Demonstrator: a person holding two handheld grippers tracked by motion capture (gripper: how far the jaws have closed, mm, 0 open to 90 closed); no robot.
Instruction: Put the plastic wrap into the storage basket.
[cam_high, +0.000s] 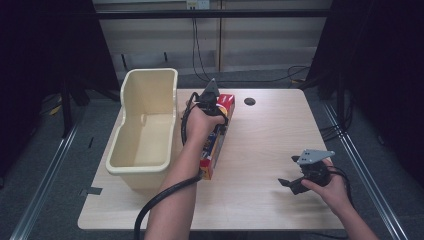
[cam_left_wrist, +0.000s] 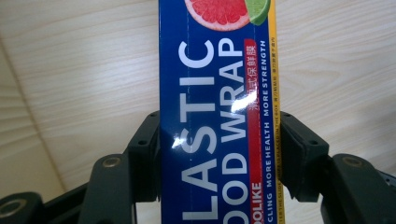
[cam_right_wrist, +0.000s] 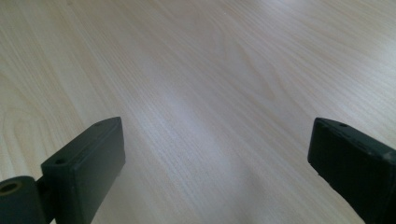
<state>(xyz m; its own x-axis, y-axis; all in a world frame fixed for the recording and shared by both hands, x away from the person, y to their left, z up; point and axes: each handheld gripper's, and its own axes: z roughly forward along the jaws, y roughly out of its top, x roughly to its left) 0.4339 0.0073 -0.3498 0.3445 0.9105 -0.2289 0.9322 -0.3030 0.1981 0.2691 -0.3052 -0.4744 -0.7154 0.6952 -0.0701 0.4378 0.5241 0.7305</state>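
Left gripper view looks straight down the long blue cardboard box of plastic food wrap, printed with white lettering and a grapefruit slice, which runs up the middle of the frame with the left tool clamped on its two long sides, both black jaws pressed flat against the cardboard. High view puts that box just left of centre, over the pale wood-grain table, its red far end pointing toward the top of the frame. The left forearm reaches in from the bottom edge, hand wrapped over the left tool near the box's far end. Just left of the box stands a cream plastic tub, open-topped, with nothing inside. At lower right the right tool sits low over bare table, jaws spread wide and gripping nothing.
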